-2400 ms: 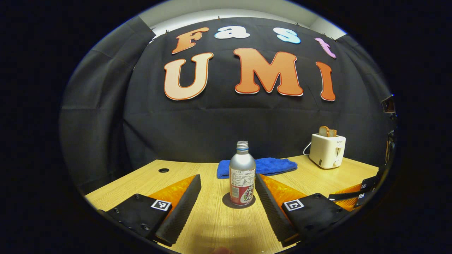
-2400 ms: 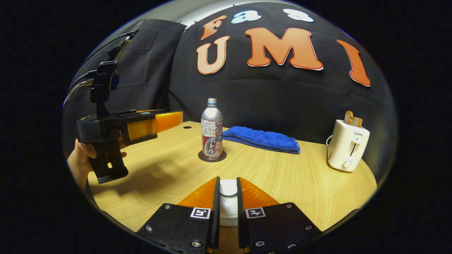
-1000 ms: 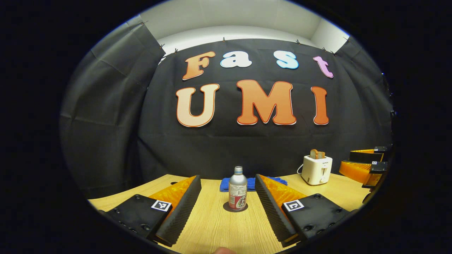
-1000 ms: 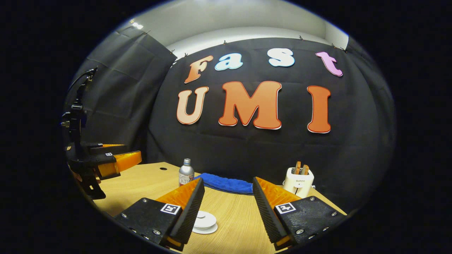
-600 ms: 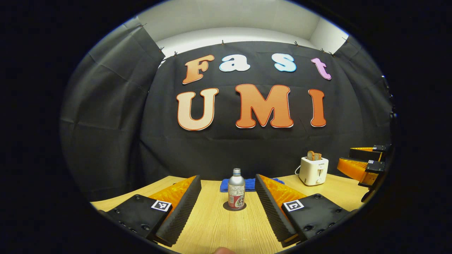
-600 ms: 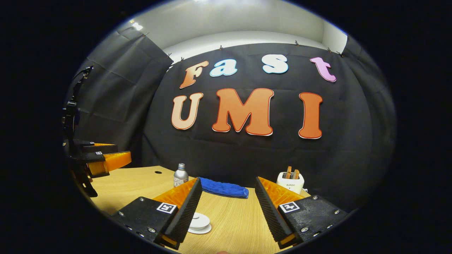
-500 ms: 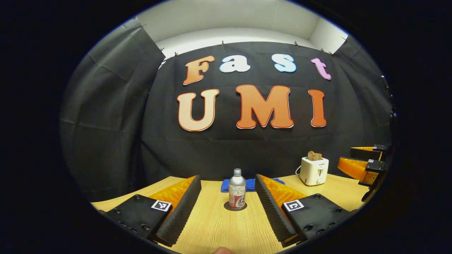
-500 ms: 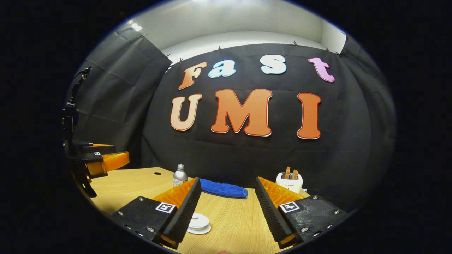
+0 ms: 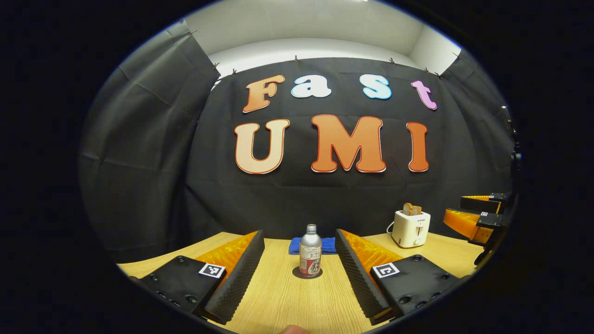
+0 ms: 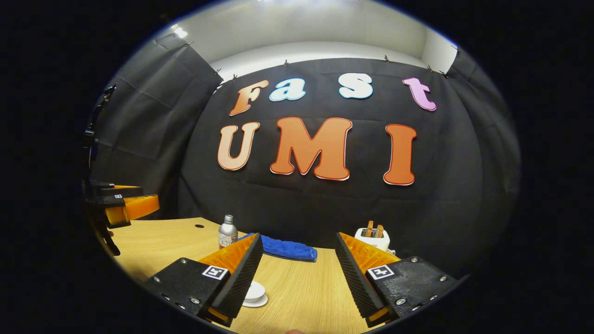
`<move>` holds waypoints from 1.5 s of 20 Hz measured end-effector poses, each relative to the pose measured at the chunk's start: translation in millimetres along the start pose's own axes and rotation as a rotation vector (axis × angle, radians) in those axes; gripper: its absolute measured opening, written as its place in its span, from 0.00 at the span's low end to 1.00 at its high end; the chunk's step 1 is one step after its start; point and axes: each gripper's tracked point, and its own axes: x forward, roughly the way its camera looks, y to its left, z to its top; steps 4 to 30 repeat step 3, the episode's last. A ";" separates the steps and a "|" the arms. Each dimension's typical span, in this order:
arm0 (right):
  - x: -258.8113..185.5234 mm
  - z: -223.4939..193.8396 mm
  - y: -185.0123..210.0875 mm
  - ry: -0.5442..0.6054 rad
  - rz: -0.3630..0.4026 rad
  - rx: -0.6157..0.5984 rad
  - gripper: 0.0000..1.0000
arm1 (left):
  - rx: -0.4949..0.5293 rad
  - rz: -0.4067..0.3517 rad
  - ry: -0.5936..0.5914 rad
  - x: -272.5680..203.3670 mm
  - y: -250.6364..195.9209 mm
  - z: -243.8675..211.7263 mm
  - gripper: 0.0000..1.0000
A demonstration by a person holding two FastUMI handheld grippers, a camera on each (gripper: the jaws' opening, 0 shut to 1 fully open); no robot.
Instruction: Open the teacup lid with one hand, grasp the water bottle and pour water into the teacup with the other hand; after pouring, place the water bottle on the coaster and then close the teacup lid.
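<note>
Left gripper view: left gripper (image 9: 299,236) held above the near edge of the worktop (image 9: 297,306), fingers spread wide, nothing between them. Bottle (image 9: 310,251) stands upright on a dark round coaster (image 9: 308,274), out toward the middle of the worktop, framed by the gap between the two fingers but well clear of both. Bottle mouth has no cap. Blue cloth (image 9: 327,245) lies behind the bottle near the far edge. White toaster (image 9: 411,228) with bread in its slot sits at the far right corner. Right gripper (image 9: 473,218) shows at the right edge of this view, lifted above the worktop.

Right gripper view: right gripper (image 10: 299,236) fingers spread wide, empty. Teacup (image 10: 253,293) sits near the front edge of the worktop (image 10: 306,292), partly hidden behind this gripper's left finger; white lid (image 10: 254,290) sits on it, no contact with either finger. Bottle (image 10: 227,232) stands toward the far left, blue cloth (image 10: 287,249) just beside it. Toaster (image 10: 372,237) at the far right. Left gripper (image 10: 121,204) hangs above the left edge of the worktop.
</note>
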 end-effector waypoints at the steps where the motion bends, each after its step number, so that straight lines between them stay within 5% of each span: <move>1: 0.2 1.5 0.2 -0.002 0.001 -0.002 0.93 | -0.001 0.002 -0.003 0.5 1.6 1.1 0.99; 30: 0.3 5.4 2.4 -0.006 0.005 -0.013 0.94 | 0.002 0.002 -0.006 1.8 2.5 2.7 1.00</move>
